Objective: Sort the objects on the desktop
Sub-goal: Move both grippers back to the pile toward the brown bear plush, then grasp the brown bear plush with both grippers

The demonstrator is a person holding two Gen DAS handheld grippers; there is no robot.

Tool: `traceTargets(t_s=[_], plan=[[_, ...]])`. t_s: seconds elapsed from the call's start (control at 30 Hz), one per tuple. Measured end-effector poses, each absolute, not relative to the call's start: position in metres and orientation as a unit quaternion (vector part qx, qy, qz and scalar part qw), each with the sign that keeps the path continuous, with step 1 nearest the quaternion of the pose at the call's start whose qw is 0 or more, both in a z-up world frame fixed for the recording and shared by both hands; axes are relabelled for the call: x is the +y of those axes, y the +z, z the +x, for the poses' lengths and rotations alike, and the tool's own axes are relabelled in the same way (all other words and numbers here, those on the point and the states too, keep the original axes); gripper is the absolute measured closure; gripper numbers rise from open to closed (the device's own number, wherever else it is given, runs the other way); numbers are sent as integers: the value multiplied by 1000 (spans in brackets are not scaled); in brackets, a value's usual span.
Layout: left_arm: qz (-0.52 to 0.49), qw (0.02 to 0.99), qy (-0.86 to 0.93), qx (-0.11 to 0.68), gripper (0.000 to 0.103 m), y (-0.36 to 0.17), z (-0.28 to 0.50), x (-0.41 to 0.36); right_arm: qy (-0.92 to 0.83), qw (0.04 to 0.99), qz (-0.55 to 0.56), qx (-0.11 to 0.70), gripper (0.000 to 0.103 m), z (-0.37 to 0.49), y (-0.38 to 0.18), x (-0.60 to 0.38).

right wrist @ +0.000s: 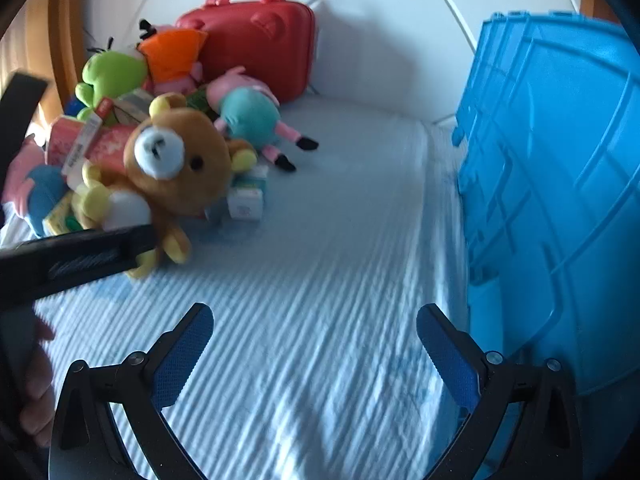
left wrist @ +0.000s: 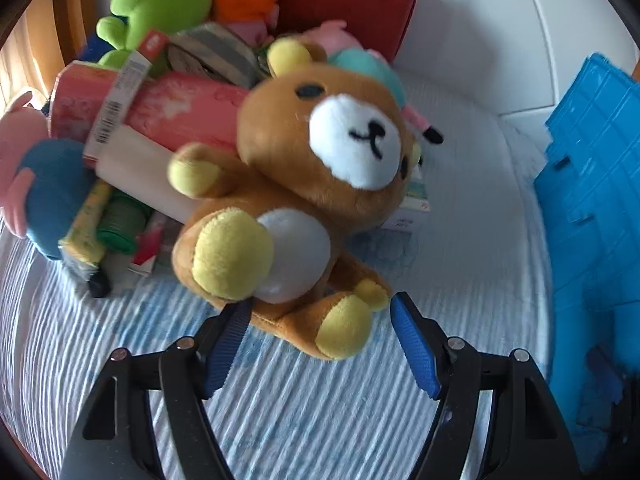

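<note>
A brown teddy bear (left wrist: 304,184) with a white muzzle and yellow paws lies at the front of a toy pile on the blue-striped cloth. My left gripper (left wrist: 320,308) is open, its blue pads on either side of the bear's legs; the left pad touches or hides behind a yellow foot. In the right wrist view the bear (right wrist: 176,160) sits at the left, with the left gripper's black finger (right wrist: 80,258) across its lower body. My right gripper (right wrist: 316,320) is open and empty above bare cloth, apart from the pile.
A blue plastic crate (right wrist: 560,184) stands at the right, also in the left wrist view (left wrist: 592,200). A red case (right wrist: 260,40) stands at the back. The pile holds a green plush (left wrist: 156,8), a pig plush (right wrist: 248,112), a pink box (left wrist: 172,108) and small cartons.
</note>
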State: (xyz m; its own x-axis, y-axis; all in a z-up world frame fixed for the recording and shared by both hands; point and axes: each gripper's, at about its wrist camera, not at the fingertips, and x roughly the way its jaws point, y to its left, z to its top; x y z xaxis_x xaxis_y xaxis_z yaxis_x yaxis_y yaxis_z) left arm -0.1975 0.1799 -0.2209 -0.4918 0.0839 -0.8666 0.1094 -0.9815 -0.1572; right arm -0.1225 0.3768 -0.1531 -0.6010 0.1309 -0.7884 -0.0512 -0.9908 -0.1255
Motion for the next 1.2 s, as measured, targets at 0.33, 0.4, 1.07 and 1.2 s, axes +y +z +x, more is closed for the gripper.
traceTargets(t_s=[0.33, 0.4, 1.07, 1.2], plan=[[542, 28, -839, 44, 80, -258, -175, 129, 891, 27, -453, -17, 0, -125, -153, 369], [532, 65, -845, 2, 81, -259, -165, 113, 889, 8, -458, 0, 0, -126, -152, 364], [509, -29, -860, 24, 32, -207, -157, 124, 878, -56, -474, 45, 0, -176, -146, 327], [528, -21, -848, 26, 32, -216, -178, 116, 869, -68, -488, 44, 0, -192, -157, 318]])
